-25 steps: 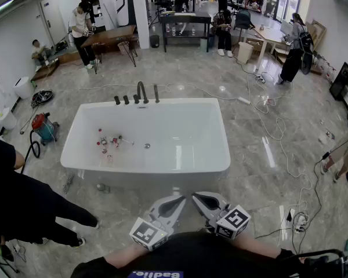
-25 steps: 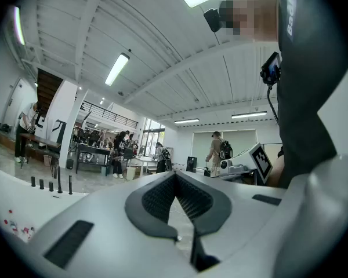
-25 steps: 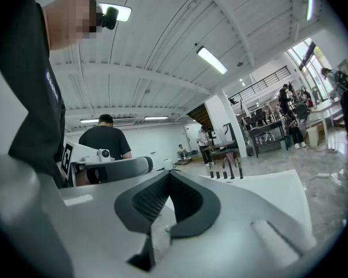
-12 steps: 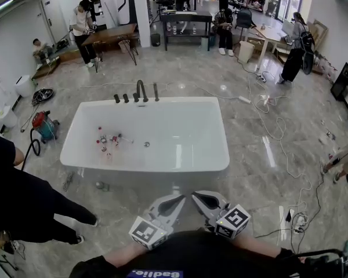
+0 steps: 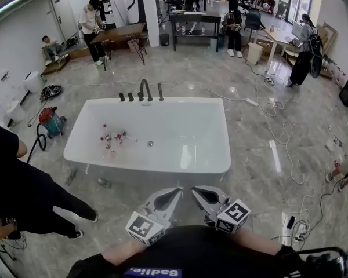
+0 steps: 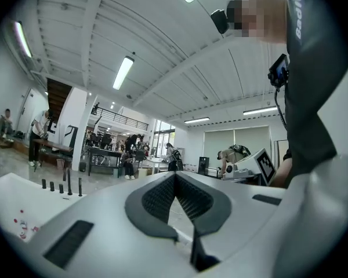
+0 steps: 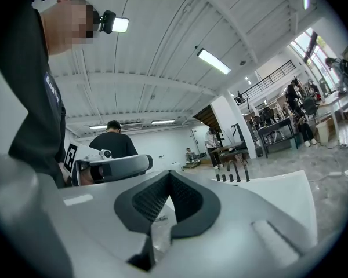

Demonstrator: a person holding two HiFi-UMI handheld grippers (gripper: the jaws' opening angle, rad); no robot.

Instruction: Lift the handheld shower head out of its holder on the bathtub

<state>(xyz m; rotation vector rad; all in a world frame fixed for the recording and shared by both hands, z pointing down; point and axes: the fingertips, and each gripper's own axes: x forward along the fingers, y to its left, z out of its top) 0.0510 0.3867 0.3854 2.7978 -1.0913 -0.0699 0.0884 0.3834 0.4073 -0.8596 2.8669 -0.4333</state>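
Hanging nearest, by the person's chest: left gripper point(image 5: 173, 194) and right gripper point(image 5: 198, 194), side by side, jaws pressed together, nothing between them. Beyond, well apart, stood the white bathtub point(image 5: 145, 162). On its far rim, right of the curved spout point(image 5: 144, 90), rose the black handheld shower head point(image 5: 160, 91) in its holder. Judged slim, rigid, smooth, likely slippery and hose-tethered; best gripped mid-shaft and drawn straight up.
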